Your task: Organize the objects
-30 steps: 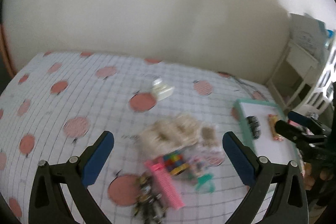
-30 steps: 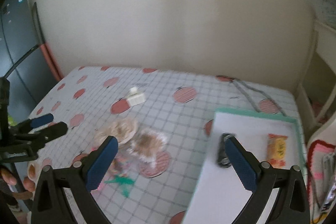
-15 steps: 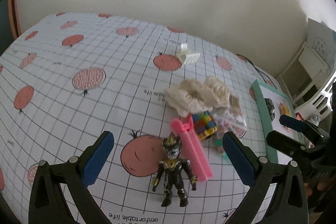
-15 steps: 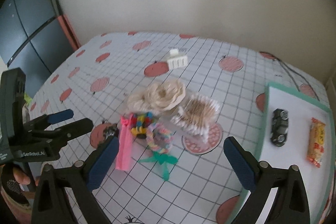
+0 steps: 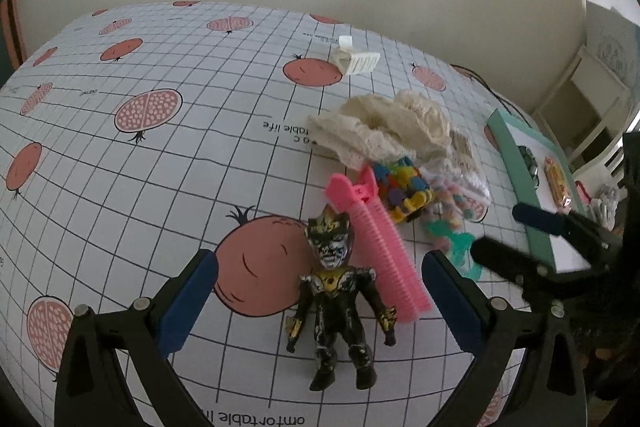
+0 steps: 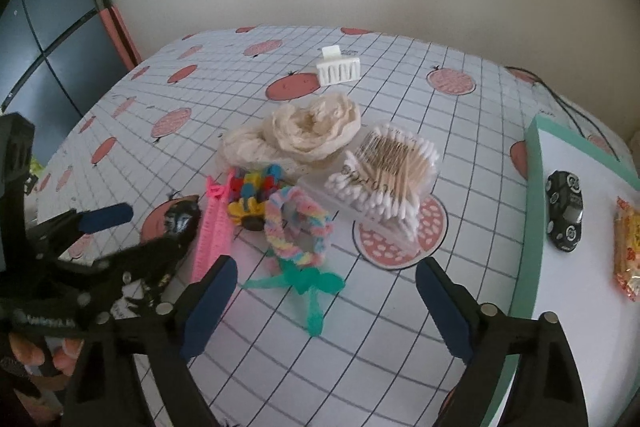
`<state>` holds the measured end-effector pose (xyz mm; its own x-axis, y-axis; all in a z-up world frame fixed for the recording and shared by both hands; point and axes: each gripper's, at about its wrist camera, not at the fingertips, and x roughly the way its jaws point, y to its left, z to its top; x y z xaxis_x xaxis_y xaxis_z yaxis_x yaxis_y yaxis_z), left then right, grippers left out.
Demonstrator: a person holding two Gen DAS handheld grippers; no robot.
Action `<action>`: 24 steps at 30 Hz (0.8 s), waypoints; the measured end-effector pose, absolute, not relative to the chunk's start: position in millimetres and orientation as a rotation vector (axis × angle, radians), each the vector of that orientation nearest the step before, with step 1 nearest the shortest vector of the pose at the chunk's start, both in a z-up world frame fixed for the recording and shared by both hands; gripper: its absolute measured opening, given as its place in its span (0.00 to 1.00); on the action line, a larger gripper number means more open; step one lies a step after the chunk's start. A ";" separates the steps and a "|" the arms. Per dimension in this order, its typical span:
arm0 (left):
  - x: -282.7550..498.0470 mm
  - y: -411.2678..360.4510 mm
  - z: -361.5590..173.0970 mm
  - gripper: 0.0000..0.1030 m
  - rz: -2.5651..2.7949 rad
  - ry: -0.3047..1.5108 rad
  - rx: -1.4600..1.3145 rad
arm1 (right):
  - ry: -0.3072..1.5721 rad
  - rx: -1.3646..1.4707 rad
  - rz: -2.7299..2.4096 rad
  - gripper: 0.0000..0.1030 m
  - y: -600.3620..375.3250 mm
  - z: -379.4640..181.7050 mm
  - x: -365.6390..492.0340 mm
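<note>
Left gripper (image 5: 320, 301), jaws apart, hangs over the black-gold toy figure (image 5: 338, 303) lying on the pomegranate-print tablecloth (image 5: 160, 155), touching the pink comb (image 5: 376, 247) — rightward, right gripper (image 6: 326, 295), jaws apart and empty, above the pastel scrunchie (image 6: 298, 231), then green-rimmed tray (image 6: 532, 211) holding a toy car (image 6: 565, 215).

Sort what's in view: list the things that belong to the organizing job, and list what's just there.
Job: action figure, pink comb, colourful toy, pastel scrunchie, cream scrunchie, cotton swabs, white hair claw, tray holding toy car and snack packet.

Just there: tablecloth, cable.
</note>
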<state>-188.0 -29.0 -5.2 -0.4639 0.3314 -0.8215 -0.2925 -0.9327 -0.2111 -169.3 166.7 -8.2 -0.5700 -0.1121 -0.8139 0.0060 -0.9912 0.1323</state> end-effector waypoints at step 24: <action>-186.9 -28.3 -15.3 0.77 2.361 -0.053 -1.402 | -0.172 1.378 -2.669 0.46 149.1 -22.9 -190.2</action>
<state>-186.9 -28.3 -15.3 -0.4219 0.3494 -0.8366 -0.3116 -0.9224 -0.2281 -190.2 149.1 -22.9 -0.5737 -0.1697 -0.8013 0.0652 -0.9847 0.1619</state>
